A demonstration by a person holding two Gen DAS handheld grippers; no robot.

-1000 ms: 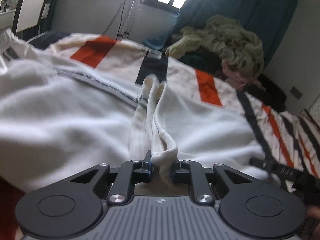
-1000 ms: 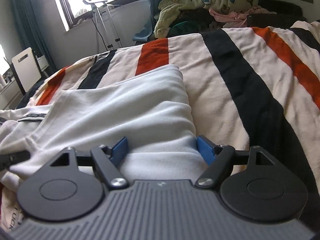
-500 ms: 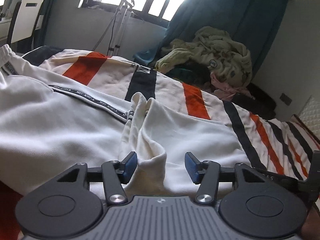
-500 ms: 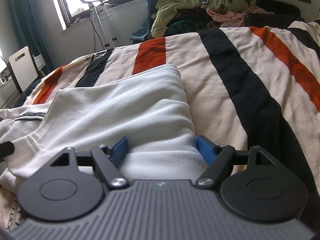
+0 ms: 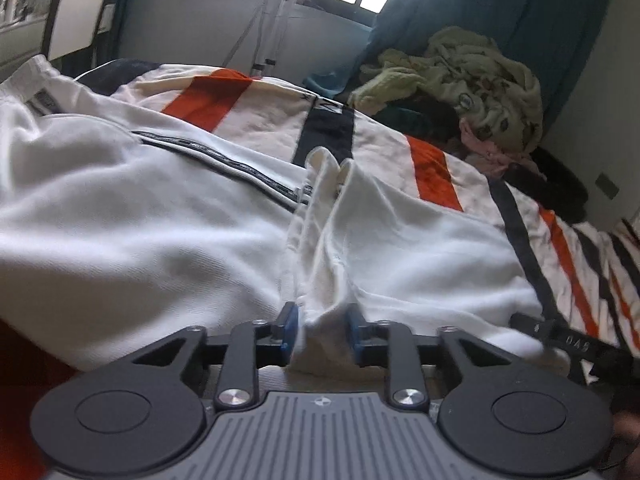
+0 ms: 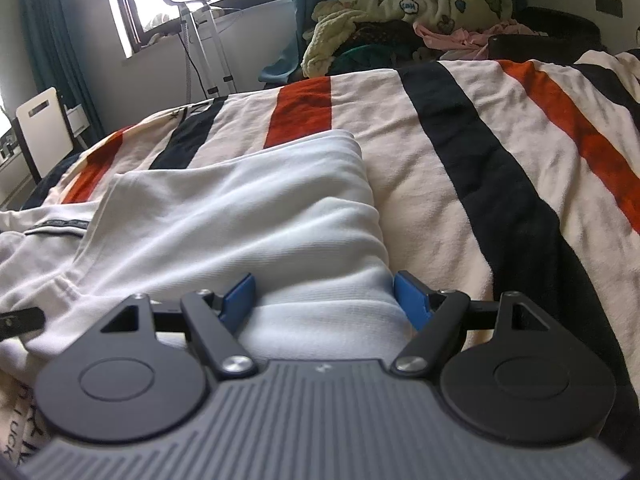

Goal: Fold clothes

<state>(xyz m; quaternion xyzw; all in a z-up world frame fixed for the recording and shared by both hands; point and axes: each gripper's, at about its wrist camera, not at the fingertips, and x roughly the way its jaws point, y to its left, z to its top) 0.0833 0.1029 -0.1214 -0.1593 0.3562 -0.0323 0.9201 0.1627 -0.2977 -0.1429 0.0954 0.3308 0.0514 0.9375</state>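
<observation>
A white garment [image 5: 160,216] with a dark printed band lies spread on the striped bedspread [image 5: 264,116]. A raised fold runs down its middle, and my left gripper [image 5: 321,330] has its blue pads pressed against both sides of that fold. In the right wrist view the garment's folded part [image 6: 248,216] lies flat. My right gripper [image 6: 326,300] stands open, its blue pads straddling the near end of that folded part. A dark gripper finger [image 5: 560,334] shows at the garment's right edge in the left wrist view.
A heap of yellowish blankets and clothes [image 6: 420,4] sits at the far end of the bed by the teal curtain [image 5: 480,24]. A metal stand [image 6: 200,40] is under the window, and a white chair [image 6: 40,128] is at the left. Bare bedspread [image 6: 500,160] stretches right of the garment.
My left gripper was shut on the fold, opened half a second ago, and has now narrowed onto the fold again, closer to the bed. The right gripper has stayed open and barely moved.
</observation>
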